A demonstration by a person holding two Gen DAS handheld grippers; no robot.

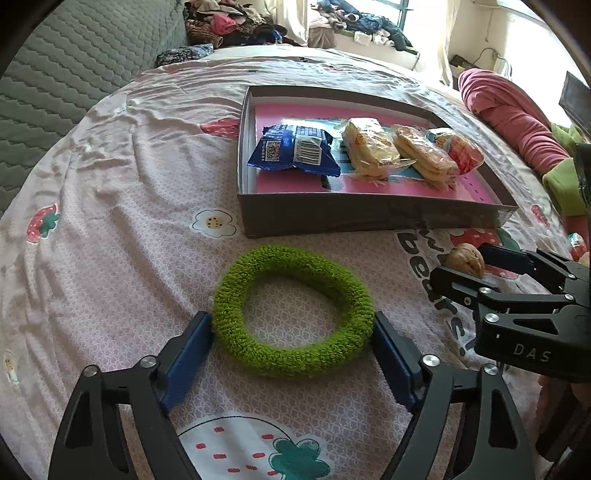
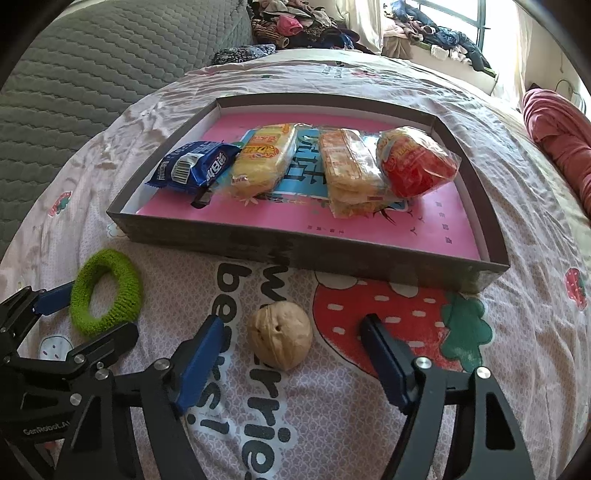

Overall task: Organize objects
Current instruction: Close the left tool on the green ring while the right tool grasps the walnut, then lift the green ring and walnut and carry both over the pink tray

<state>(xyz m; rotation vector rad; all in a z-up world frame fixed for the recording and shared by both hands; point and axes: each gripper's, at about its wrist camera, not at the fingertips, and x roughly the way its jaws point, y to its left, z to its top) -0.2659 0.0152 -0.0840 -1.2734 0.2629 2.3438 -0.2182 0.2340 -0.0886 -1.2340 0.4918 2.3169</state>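
A fuzzy green ring (image 1: 291, 306) lies on the strawberry-print bedsheet, in front of the box. My left gripper (image 1: 291, 321) spans it, and both blue pads (image 1: 195, 343) touch its outer edges. From the right wrist view the ring (image 2: 107, 295) sits at lower left inside the left gripper (image 2: 96, 312). A walnut (image 2: 280, 336) rests on the sheet between the jaws of my right gripper (image 2: 293, 323), with a gap on each side. From the left wrist view the walnut (image 1: 465, 260) is partly hidden by the right gripper (image 1: 463, 262).
A shallow grey box (image 2: 295, 251) with a pink floor holds a blue snack pack (image 2: 195, 168), two cake packs (image 2: 266, 162) and a red-wrapped bun (image 2: 417, 166). Beside the bed are a grey quilted headboard (image 1: 74, 74), a red blanket (image 1: 517, 118) and heaped clothes (image 2: 295, 22).
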